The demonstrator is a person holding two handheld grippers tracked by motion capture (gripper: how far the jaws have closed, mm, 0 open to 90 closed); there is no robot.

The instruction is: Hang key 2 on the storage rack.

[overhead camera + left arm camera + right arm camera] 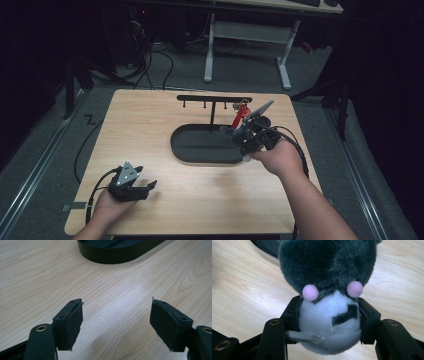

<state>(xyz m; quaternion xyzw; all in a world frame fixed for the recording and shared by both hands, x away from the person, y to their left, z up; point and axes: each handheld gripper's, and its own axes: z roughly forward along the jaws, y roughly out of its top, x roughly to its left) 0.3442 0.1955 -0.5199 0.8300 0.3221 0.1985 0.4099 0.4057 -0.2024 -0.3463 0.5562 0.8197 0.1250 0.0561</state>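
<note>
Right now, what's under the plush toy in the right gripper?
Under the plush toy, clamped in the right gripper, lie bare wooden table and the dark tray's edge; whatever sits directly beneath the toy is hidden.

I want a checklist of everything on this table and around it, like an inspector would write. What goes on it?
Surface: light wooden table, bare around the left gripper.
Job's things: grey and white plush toy with pink cheeks; a red strap runs up to the black hook rack, which stands in the black oval tray.
Clutter: nothing seen.
Grippers: right gripper is shut on the plush toy over the tray's right end; left gripper is open above bare wood, holding nothing.
Cables: one trails from each gripper; more lie on the floor behind the table.
Surroundings: dark room, grey floor, white desk legs behind.
</note>
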